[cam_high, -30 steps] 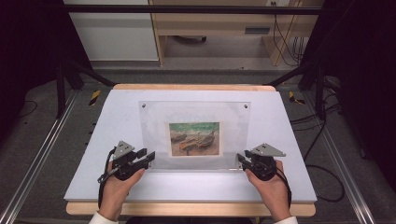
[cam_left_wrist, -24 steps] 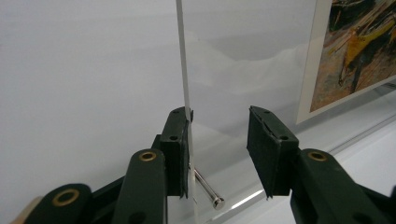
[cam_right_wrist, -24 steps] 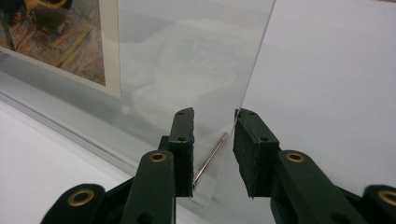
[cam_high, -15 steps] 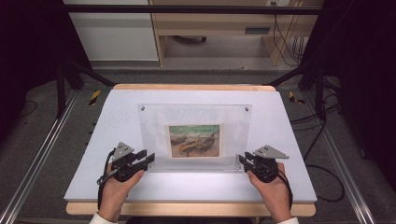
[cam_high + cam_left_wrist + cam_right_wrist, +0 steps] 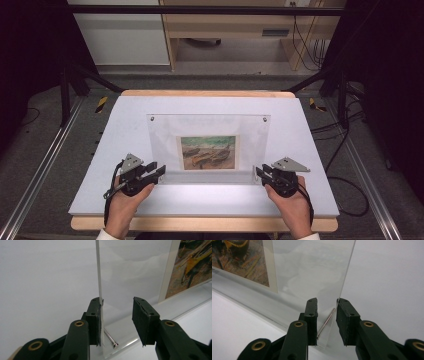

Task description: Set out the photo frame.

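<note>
A clear acrylic frame [image 5: 160,140] holding a print of boats [image 5: 207,152] stands tilted on the white table top [image 5: 115,140]. A clear strip [image 5: 210,178] lies along its foot. My left gripper [image 5: 159,171] straddles the lower left corner. In the left gripper view the left pad touches the sheet [image 5: 130,270], the right pad stands apart, and a metal pin [image 5: 110,338] pokes out between them. My right gripper [image 5: 260,173] is at the lower right corner. There the sheet [image 5: 312,270] and a pin [image 5: 326,322] fill the narrow gap between the pads, which touch them.
Two small screws [image 5: 151,119] [image 5: 265,119] sit in the frame's top corners. A wooden rim [image 5: 205,93] borders the table's far edge. Dark stand legs and cables [image 5: 345,145] lie on the floor on both sides. A person's hands hold both grippers near the front edge.
</note>
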{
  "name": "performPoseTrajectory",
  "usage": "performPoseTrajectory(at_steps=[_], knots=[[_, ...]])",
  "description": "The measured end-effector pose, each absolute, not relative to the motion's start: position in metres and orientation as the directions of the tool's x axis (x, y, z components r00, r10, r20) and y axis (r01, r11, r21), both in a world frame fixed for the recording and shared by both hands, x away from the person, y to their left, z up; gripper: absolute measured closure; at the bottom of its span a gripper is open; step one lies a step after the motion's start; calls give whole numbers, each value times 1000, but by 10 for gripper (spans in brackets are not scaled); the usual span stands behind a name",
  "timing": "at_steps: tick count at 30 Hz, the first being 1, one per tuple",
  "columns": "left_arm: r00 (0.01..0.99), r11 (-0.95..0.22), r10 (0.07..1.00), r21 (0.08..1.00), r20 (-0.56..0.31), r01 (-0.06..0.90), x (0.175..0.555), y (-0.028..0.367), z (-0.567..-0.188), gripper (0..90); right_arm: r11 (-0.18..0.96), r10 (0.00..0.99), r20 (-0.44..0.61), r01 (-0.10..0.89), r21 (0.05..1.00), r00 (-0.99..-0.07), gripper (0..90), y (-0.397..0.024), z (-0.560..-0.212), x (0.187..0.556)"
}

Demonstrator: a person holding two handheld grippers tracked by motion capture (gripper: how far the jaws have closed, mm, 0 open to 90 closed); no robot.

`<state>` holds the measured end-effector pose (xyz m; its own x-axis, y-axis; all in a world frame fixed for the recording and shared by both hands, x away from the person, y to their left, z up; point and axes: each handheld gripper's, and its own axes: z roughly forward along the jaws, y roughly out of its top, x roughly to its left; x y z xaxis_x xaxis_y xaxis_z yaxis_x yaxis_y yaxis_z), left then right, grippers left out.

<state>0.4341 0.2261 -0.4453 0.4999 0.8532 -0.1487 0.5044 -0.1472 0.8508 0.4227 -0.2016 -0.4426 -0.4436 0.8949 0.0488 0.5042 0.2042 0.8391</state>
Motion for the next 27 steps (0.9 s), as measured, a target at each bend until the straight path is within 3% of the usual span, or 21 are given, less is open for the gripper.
performPoseTrajectory(at_steps=[27], knots=[[504,-160,852,848,-139,505,429,225,-447,586,198,895,55,504,841,-443,709,-202,-446,418]])
